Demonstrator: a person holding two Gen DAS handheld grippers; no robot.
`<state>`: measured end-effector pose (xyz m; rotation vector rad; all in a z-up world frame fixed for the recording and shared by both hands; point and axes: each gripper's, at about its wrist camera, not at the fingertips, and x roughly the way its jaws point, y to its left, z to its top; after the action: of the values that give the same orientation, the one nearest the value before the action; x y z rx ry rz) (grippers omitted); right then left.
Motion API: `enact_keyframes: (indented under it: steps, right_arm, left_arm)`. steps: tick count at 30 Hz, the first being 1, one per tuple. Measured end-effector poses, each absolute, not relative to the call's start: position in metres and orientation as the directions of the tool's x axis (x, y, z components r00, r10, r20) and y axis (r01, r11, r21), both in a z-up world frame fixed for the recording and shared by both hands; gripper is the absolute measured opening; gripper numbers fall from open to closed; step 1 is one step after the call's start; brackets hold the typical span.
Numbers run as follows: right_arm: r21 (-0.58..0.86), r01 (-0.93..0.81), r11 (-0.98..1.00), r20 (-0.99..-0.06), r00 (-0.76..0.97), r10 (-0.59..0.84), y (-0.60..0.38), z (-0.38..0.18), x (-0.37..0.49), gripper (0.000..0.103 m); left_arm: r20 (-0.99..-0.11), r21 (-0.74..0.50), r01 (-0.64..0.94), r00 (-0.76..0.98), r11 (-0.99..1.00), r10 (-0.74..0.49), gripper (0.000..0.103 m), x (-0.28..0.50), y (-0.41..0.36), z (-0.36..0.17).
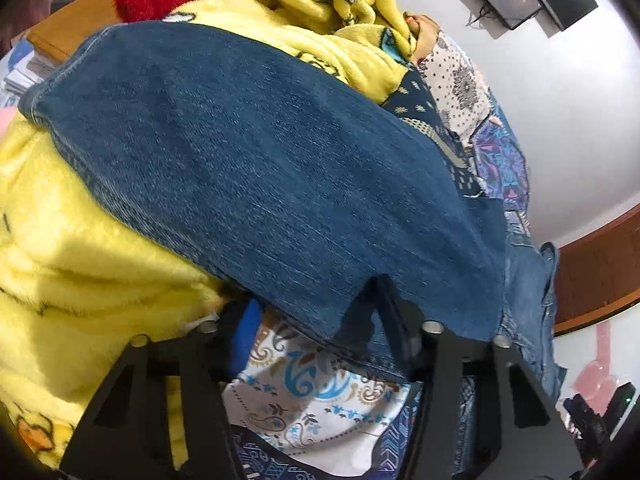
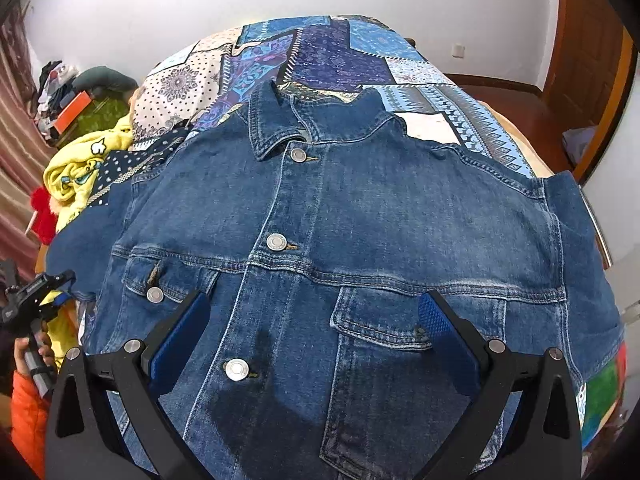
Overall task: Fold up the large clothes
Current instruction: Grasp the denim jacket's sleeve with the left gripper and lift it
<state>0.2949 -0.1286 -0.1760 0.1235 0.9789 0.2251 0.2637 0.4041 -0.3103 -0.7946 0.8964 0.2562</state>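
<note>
We hold the denim jacket (image 2: 344,240) sleeve (image 1: 256,168) beside its body; left gripper (image 1: 308,312) spread under cloth, grasp unclear; right gripper (image 2: 314,320) wide, empty. Next: fold sleeve inward.

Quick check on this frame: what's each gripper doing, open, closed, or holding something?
Left gripper: fingers apart around the denim sleeve; whether it grips cannot be told.
Right gripper: open, holding nothing, poised over the front of the denim jacket.
</note>
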Motion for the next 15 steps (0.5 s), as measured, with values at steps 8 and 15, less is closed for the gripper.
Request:
enact_keyframes:
  steps: [8,15]
  right_arm:
    - [0.24,-0.122,0.963,-0.785,0.559,0.267,-0.14,-0.162,0.283,0.103]
    - [0.279,-0.106,0.954,-0.761,0.582,0.287,-0.155,-0.151,0.27,0.103]
  left_arm:
    - [-0.775,-0.428,-0.506,0.632,0.749,-0.016,0.015,0.261,0.402,-0.268]
    - [-0.717,-0.322,-0.417,0.694,0.85,0.069,0.011,0.285,0.367,-0.191]
